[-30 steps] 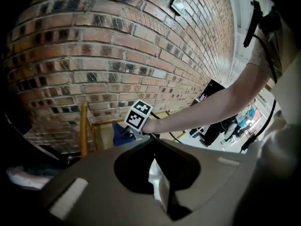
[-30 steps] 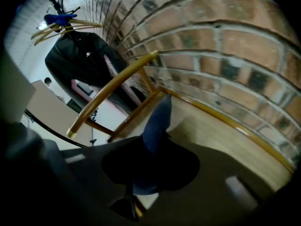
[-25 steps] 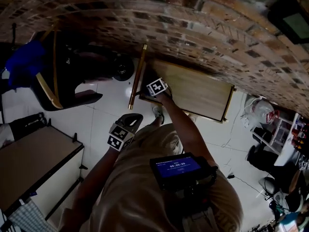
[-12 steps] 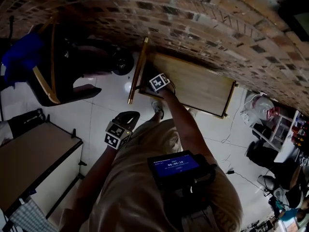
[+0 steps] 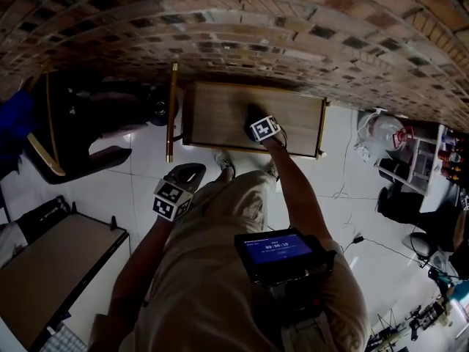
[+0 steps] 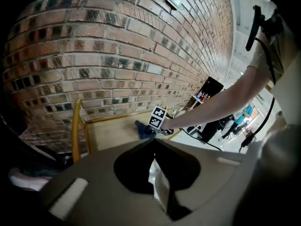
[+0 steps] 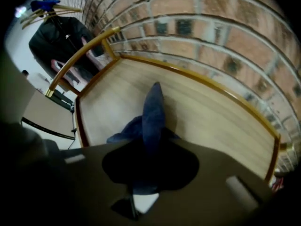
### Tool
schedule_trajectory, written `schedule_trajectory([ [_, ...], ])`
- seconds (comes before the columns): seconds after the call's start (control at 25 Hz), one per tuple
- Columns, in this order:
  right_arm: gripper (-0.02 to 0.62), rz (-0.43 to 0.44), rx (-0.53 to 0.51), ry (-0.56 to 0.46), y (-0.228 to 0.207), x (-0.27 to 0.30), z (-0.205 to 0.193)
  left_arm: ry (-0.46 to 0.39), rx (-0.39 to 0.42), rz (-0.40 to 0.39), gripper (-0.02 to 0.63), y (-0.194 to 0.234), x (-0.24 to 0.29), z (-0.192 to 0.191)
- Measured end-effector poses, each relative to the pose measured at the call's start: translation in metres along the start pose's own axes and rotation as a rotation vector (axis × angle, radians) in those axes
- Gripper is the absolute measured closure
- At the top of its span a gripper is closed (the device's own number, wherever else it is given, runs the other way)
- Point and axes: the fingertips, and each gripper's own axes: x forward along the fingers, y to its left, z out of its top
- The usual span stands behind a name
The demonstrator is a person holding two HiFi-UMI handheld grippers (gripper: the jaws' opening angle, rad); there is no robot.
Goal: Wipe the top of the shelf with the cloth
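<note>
Since the right gripper (image 7: 146,147) is clamped on just a pinch of the blue cloth (image 7: 153,108), right of middle on the shelf top (image 7: 214,121), hard swipes could yank it loose. The left gripper (image 5: 189,176) hangs closed and empty.

Cluttered workroom: bare brick wall (image 5: 293,20), white tiled floor (image 5: 124,189), stocked storage rack (image 5: 432,171).

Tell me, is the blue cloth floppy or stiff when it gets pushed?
Probably floppy: the cloth bunches into soft folds where the right gripper pinches it. Likely light, and it should slide easily over the smooth shelf top.
</note>
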Motion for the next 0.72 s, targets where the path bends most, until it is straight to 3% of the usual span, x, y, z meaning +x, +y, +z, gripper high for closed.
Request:
schedule_trajectory([
  [0.36, 0.515, -0.120, 0.099, 0.088, -0.112, -0.052, -0.113, 0.005, 0.040, -0.034, 0.601, -0.045, 0.048, 0.030],
  [0.56, 0.515, -0.183, 0.075, 0.204, -0.154, -0.068, -0.151, 0.010, 0.048, -0.057, 0.601, -0.068, 0.065, 0.041],
  [0.72, 0.515, -0.228, -0.003, 0.350, -0.172, -0.075, -0.175, 0.004, 0.051, -0.071, 0.601, -0.080, 0.068, 0.047],
])
